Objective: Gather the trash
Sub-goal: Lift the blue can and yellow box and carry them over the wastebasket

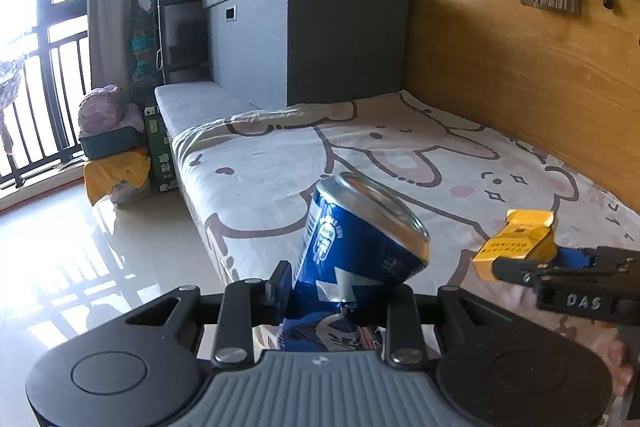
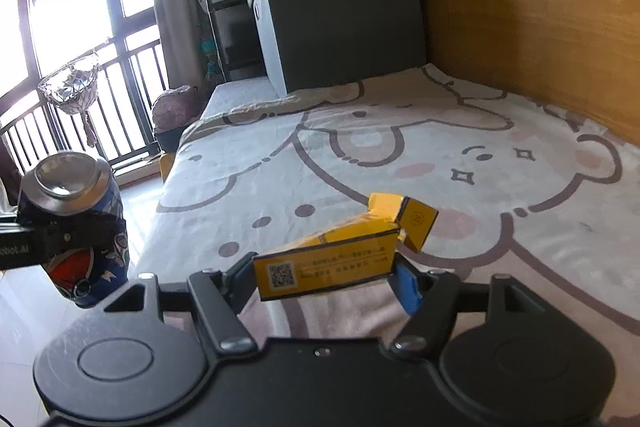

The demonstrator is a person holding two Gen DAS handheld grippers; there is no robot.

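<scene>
Left gripper (image 1: 340, 291) jaws clench a dented blue drink can (image 1: 360, 239) at 6 o'clock, right gripper (image 2: 324, 279) jaws pinch a yellow cigarette pack (image 2: 332, 259) above the bed (image 2: 400, 155); the crushed can's uneven sides could slip free.

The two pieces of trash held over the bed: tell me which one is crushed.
The blue can in the left gripper is crushed, its lower body buckled between the fingers. The yellow carton in the right gripper keeps its box shape, only its lid flap open.
</scene>
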